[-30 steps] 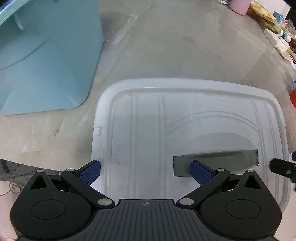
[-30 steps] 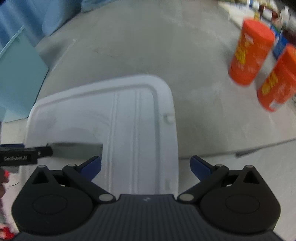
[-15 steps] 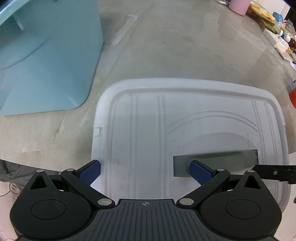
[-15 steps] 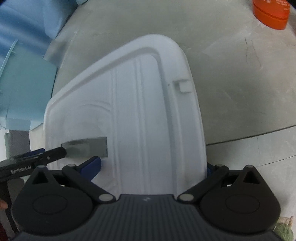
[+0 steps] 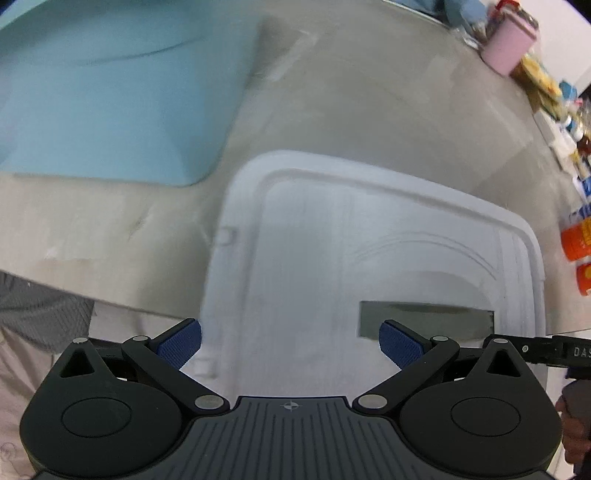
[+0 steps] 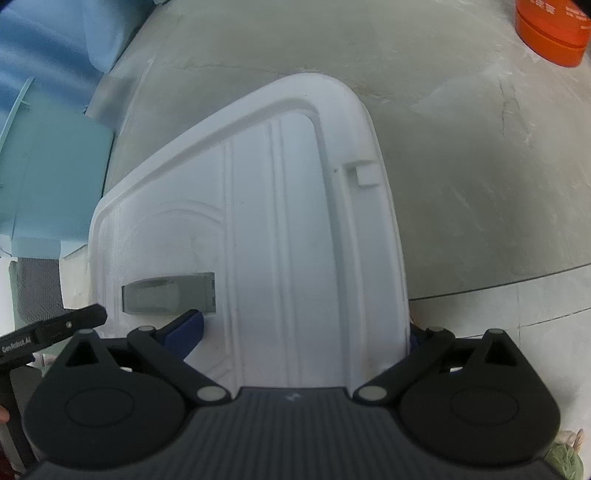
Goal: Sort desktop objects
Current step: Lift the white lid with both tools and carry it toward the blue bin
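A white plastic lid (image 5: 369, 258) with a grey handle slot (image 5: 424, 317) lies on the grey table, and its near edge reaches past the table's front edge. My left gripper (image 5: 290, 343) is open over the lid's near-left corner, one blue pad (image 5: 181, 343) outside the edge and the other by the slot. In the right wrist view the lid (image 6: 277, 221) fills the middle. My right gripper (image 6: 299, 332) is open and straddles its near-right part, the right pad mostly hidden behind the lid's rim. Each gripper's black finger shows at the side of the other's view.
A light blue bin (image 5: 110, 92) stands at the far left of the lid. Orange canisters (image 5: 576, 240) stand to the right, one of them (image 6: 550, 29) at the top right of the right wrist view. A pink cup (image 5: 508, 46) and small packages line the far right edge.
My right gripper has moved in low over the lid's right edge, its jaws wide. My left gripper has shifted back and left, so the table's front edge now shows.
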Demonstrator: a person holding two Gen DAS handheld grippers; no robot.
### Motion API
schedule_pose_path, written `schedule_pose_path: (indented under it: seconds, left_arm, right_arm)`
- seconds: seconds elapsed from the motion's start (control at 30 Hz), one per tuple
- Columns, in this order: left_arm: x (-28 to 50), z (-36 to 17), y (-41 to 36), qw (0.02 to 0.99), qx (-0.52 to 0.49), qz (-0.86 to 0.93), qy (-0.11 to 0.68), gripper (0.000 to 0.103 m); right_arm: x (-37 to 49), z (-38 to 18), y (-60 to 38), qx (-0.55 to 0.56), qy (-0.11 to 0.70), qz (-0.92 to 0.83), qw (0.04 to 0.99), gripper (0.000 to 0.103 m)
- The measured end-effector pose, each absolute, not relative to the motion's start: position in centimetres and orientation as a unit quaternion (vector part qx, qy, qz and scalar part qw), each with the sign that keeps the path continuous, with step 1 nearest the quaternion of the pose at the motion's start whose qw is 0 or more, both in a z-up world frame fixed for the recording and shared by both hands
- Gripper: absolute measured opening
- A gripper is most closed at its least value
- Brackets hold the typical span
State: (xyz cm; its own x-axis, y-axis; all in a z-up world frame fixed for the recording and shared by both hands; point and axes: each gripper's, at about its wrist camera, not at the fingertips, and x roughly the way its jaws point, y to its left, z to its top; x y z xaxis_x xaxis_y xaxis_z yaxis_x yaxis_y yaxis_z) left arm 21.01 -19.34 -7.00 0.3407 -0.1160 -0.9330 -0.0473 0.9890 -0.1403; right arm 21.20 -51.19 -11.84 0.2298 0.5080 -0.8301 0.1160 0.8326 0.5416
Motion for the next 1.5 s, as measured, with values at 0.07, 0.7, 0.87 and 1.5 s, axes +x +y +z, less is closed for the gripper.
schedule_pose_path:
  seconds: [0.07,0.7,0.87,1.5]
  left_arm:
    - [20.5,-7.5,-18.7,0.812,-0.060,-0.029,0.580,0.103]
    - [18.6,-9.4,-19.0,0.818,-0.121,-0.092,0.554,0.103]
    - [18.8,-7.7,-19.3,0.831,-0.108,-0.084,0.539,0.103]
    - [12.9,1.6,-17.4,0.869,-0.089,-0.078,0.481,0.103]
  right_arm:
    - [21.4,-11.8,-51.2,0.256,0.608,0.135,0.739,0.101]
    - [20.1,-9.7,-49.7,0.206,0.593,0.143,0.765,0.102]
    - [19.5,-9.1,-49.3,0.211,0.580,0.144,0.773,0.102]
    - [14.5,-3.4,-48.1,0.214,0.515,0.169,0.813,0.102]
